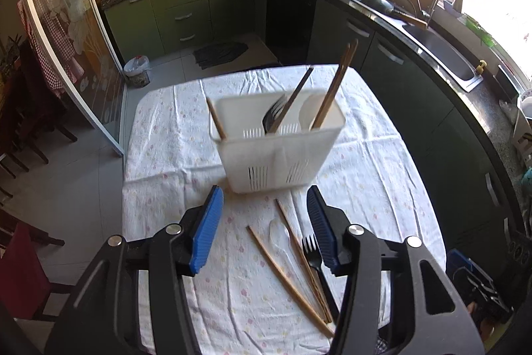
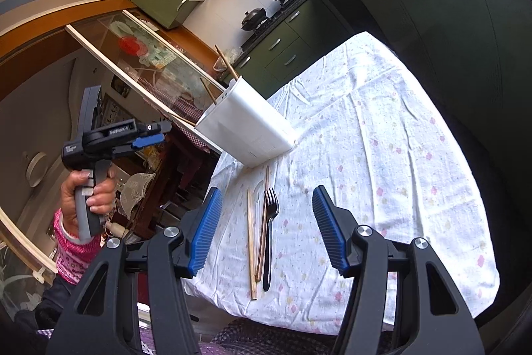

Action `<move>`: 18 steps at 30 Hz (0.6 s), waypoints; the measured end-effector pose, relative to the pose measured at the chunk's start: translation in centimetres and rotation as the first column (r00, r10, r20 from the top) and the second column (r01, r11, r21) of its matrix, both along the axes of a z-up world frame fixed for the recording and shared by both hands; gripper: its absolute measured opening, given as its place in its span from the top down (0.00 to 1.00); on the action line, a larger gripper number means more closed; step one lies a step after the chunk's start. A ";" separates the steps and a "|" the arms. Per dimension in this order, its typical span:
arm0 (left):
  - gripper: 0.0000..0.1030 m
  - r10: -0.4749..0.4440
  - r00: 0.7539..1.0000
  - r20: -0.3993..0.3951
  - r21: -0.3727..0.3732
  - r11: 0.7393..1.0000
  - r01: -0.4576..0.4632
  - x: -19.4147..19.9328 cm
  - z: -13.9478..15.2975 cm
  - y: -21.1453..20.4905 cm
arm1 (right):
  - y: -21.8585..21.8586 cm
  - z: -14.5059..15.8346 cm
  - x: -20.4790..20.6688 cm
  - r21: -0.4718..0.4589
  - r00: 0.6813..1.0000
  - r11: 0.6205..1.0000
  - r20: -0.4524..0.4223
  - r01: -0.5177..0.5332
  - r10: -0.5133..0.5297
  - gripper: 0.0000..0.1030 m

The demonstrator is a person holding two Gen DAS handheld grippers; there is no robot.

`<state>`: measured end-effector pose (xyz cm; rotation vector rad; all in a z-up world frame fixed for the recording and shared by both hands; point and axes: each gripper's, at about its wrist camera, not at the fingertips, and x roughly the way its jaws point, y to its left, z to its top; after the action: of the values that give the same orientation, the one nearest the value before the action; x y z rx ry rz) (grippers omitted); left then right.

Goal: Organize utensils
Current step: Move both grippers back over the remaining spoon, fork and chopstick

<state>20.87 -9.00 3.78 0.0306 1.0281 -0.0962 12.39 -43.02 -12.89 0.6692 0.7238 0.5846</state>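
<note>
A white slotted utensil holder (image 1: 276, 142) stands on the table, holding chopsticks, a black fork and a white spoon. It also shows in the right wrist view (image 2: 246, 128). In front of it lie two wooden chopsticks (image 1: 286, 278), a black fork (image 1: 314, 258) and a white spoon (image 1: 281, 238). The right wrist view shows the same chopsticks (image 2: 251, 242) and fork (image 2: 270, 232). My left gripper (image 1: 264, 222) is open and empty above these loose utensils. It also shows in the right wrist view (image 2: 151, 138), held up at the left. My right gripper (image 2: 266, 222) is open and empty over the loose utensils.
The table wears a white flowered cloth (image 1: 166, 138). Green kitchen cabinets (image 1: 186, 12) and a counter with a sink (image 1: 442, 49) run behind and to the right. A glass sliding door (image 1: 66, 32) and a bin (image 1: 138, 70) stand at the left.
</note>
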 end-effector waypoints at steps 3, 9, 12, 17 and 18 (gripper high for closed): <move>0.62 0.020 0.993 -0.116 -0.001 1.000 -0.020 -1.4 -5.0 0.2 | 1.4 -0.9 0.8 0.003 0.999 1.000 -0.023 -0.029 0.029 0.45; 0.73 0.097 0.954 -0.283 -0.051 0.992 -0.115 -2.0 -14.1 0.8 | 3.4 -1.6 1.1 -0.005 0.997 0.998 -0.036 -0.066 0.066 0.45; 0.74 0.150 0.946 -0.286 -0.070 0.982 -0.176 -1.9 -16.1 1.2 | 3.4 -1.5 1.1 -0.003 0.997 0.998 -0.032 -0.068 0.068 0.45; 0.74 0.190 0.941 -0.280 -0.131 0.963 -0.234 -2.0 -16.9 1.6 | 2.4 -1.7 1.1 0.011 0.997 0.998 -0.034 -0.064 0.065 0.44; 0.74 0.191 0.940 -0.283 -0.138 0.962 -0.237 -1.9 -17.0 1.5 | 2.4 -1.9 1.1 0.014 0.997 0.998 -0.037 -0.064 0.064 0.44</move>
<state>18.98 -7.54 -13.18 -0.2579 1.2839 0.0123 13.52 -40.65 -14.78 0.6725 0.7792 0.6371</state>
